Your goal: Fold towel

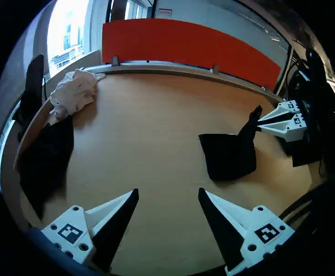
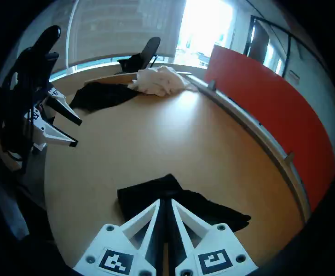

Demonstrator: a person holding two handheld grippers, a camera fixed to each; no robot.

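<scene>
The towel (image 1: pixel 229 156) is a small black cloth lying on the right part of the worktop (image 1: pixel 158 115), partly flat, with one edge drawn up into a peak. It looks soft, thin and light, so it will likely sag and slide on the smooth wood rather than hold a crease. It is best taken by a corner or along an edge, since the limp middle would only bunch.

The right tongs (image 2: pixel 166 202) are pressed together on that raised edge, dark cloth showing between the fingers. The left tongs (image 1: pixel 167 193) are spread wide over bare wood, apart from the towel and gripping nothing.

Farther off, a crumpled white cloth (image 1: pixel 74 92) sits beside another black cloth (image 1: pixel 48 156) that drapes over the worktop's far edge. A red partition (image 1: pixel 190 46) runs along the back.

No brand or wording can be read. The tongs carry only black-and-white square markers.
</scene>
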